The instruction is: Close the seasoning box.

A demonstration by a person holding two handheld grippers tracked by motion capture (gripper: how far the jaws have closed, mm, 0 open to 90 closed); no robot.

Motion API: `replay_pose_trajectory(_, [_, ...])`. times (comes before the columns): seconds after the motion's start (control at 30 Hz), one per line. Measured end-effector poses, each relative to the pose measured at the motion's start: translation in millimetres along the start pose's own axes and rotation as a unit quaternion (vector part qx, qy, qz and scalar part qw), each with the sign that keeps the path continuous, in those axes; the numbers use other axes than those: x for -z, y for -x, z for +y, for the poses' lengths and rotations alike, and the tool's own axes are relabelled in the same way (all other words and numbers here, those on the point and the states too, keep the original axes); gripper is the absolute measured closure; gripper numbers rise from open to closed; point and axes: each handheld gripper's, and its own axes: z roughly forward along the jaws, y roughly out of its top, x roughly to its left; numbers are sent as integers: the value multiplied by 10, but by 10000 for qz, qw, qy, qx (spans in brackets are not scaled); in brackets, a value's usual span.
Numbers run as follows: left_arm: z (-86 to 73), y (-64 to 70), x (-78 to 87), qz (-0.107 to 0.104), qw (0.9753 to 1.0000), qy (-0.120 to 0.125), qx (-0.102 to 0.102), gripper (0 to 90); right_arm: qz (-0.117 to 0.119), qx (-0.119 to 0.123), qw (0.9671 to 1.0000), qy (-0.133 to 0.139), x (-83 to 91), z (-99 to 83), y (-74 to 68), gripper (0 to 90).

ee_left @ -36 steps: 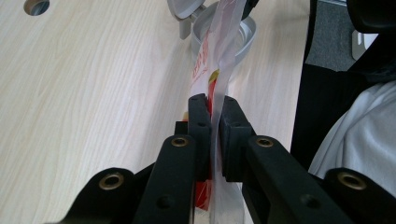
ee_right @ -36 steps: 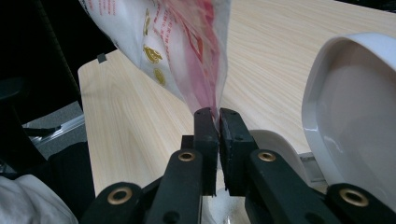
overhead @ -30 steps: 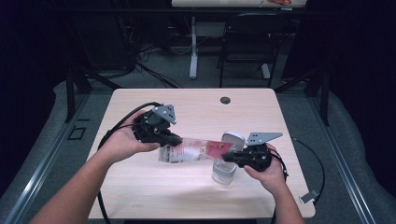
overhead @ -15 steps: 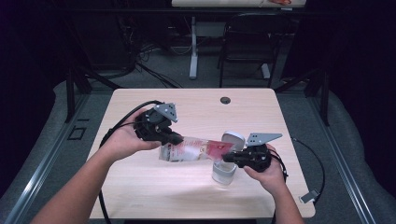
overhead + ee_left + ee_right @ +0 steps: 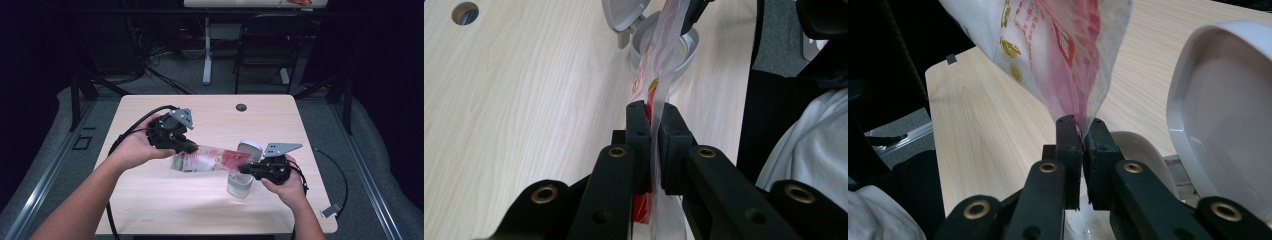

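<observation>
A clear plastic bag (image 5: 207,160) with red and gold print hangs stretched between both grippers above the table. My left gripper (image 5: 192,147) is shut on its left end; the same bag (image 5: 651,95) runs up from between the jaws in the left gripper view. My right gripper (image 5: 243,169) is shut on the bag's other corner (image 5: 1068,60), just over a clear round container (image 5: 239,186). The container's white hinged lid (image 5: 249,149) stands open behind it. In the left gripper view the container (image 5: 689,47) and lid (image 5: 624,12) lie beyond the bag.
The light wooden table (image 5: 150,205) has a round cable hole (image 5: 241,107) near its far edge. Black cables trail off the left (image 5: 117,142) and right (image 5: 330,160) sides. A small white object (image 5: 329,211) lies at the right front corner. A chair (image 5: 265,45) stands beyond the table.
Both grippers and the bag have stayed almost still; the bag's right corner sits slightly lower over the container.
</observation>
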Motion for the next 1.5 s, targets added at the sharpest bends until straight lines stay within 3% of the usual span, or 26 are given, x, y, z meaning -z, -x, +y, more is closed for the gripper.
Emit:
replay_pose_trajectory(0.27, [56,10,3,13,10000,-78,-37,858,1,-9,10000,-9,5,-6,7,867])
replay_pose_trajectory(1.03, [225,45,1,4,9998,18,-212,862,-140,-15,9999,1,99,-32,1,865])
replay_pose_trajectory(1.5, [257,40,-7,-39,9998,99,-188,861,-101,-111,9998,117,108,-70,41,855])
